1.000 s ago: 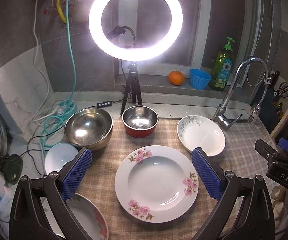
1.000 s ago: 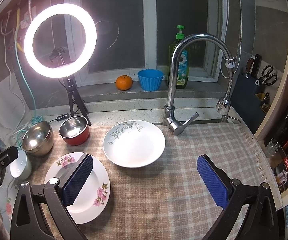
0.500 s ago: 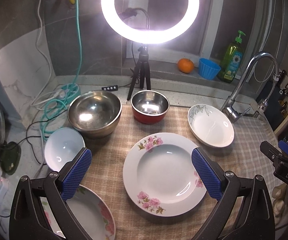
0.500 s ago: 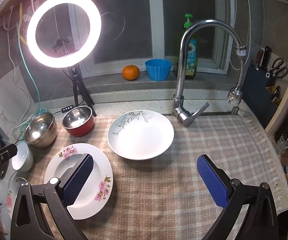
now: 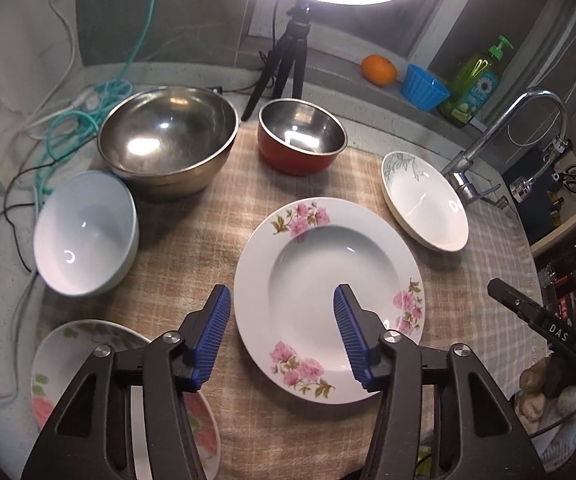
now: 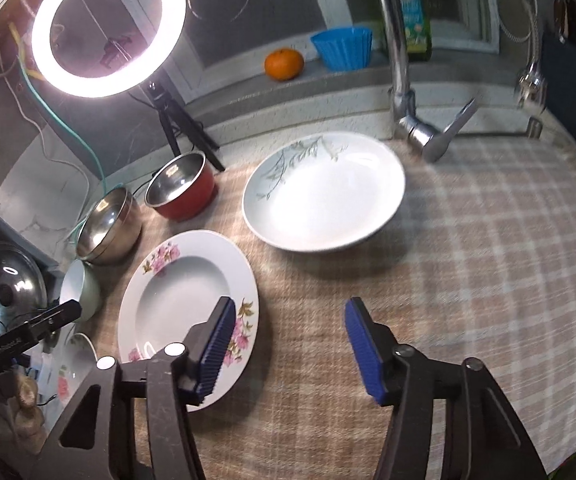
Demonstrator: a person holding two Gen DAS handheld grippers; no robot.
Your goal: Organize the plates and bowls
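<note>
Worktop [image 6: 488, 280]: lying under a checked cloth [image 5: 192, 240], with cables trailing off its left end.
Room: a ring light [image 6: 108, 28] on a tripod is glowing by the window; a tap [image 6: 404, 92] is rising at the back, with an orange [image 6: 284, 64] and a blue cup [image 6: 342, 48] sitting on the sill.
Steel bowl [image 5: 168, 140]: standing at the back left, just beside a red bowl [image 5: 302, 138].
Floral plate [image 5: 328, 296]: lying in the middle of the cloth.
Leaf-print dish [image 6: 324, 192]: resting near the tap, apart from the floral plate.
White bowl [image 5: 84, 236]: sitting at the cloth's left edge, in front of the steel bowl.
Second floral plate [image 5: 72, 356]: lying at the near left, partly hidden.
Left claw [image 5: 282, 338]: hovering spread over the floral plate's near-left rim, holding nothing.
Right claw [image 6: 290, 356]: hanging spread over bare cloth beside that plate's right rim, holding nothing.
</note>
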